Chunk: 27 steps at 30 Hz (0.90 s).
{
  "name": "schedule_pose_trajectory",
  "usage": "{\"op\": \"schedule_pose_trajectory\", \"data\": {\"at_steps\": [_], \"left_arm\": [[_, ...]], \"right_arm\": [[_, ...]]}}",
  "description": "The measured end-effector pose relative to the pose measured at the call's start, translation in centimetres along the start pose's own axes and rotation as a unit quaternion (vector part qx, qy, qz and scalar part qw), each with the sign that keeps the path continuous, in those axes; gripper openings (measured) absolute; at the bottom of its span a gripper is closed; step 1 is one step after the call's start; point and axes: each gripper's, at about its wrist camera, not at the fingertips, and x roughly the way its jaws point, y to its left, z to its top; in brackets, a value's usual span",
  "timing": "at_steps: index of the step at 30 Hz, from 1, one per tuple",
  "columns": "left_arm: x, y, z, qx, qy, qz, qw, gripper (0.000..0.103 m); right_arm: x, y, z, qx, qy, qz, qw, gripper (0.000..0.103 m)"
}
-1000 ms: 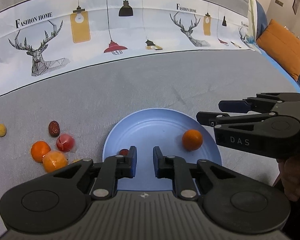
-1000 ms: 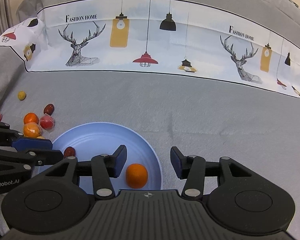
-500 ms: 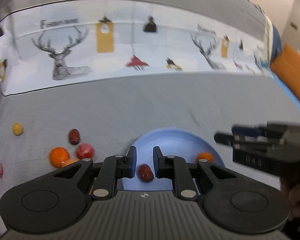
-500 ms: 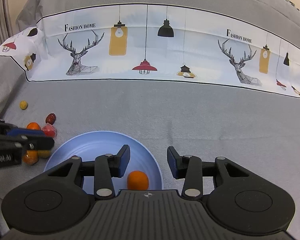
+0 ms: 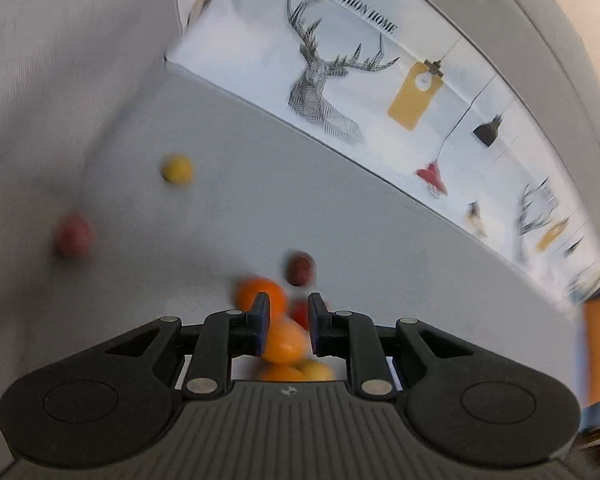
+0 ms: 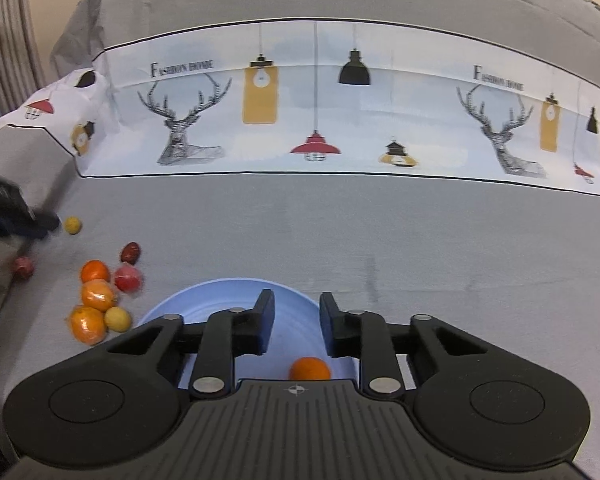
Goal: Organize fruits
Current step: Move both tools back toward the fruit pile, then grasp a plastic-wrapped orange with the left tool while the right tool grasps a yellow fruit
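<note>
Grey woven cloth covers the surface, where smooth round fruits (image 6: 96, 296) cluster at the left near a pale blue plate (image 6: 220, 300) holding one orange (image 6: 310, 368). The right tongs (image 6: 296, 326), just narrowed, grip nothing above the plate; the left tongs (image 5: 286, 328), blurred, have just parted slightly, empty over the cluster.
</note>
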Motion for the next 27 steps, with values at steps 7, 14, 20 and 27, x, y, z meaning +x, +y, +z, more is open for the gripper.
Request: {"op": "schedule_pose_trajectory", "data": {"at_steps": [7, 14, 20, 27], "left_arm": [[2.5, -1.2, -0.7, 0.042, 0.047, 0.041, 0.9972, 0.045], [4.5, -0.9, -0.9, 0.04, 0.086, 0.055, 0.994, 0.051], [5.6, -1.7, -1.2, 0.074, 0.091, 0.07, 0.9906, 0.047], [4.9, -0.7, -0.7, 0.053, 0.065, 0.079, 0.9933, 0.04]], "right_arm": [[0.5, 2.7, 0.2, -0.015, 0.001, 0.055, 0.998, 0.025], [1.7, 7.2, 0.2, -0.054, 0.015, 0.115, 0.992, 0.025], [3.1, 10.8, 0.1, -0.079, 0.031, 0.142, 0.986, 0.026], [5.5, 12.6, -0.1, -0.094, 0.056, 0.148, 0.983, 0.027]]}}
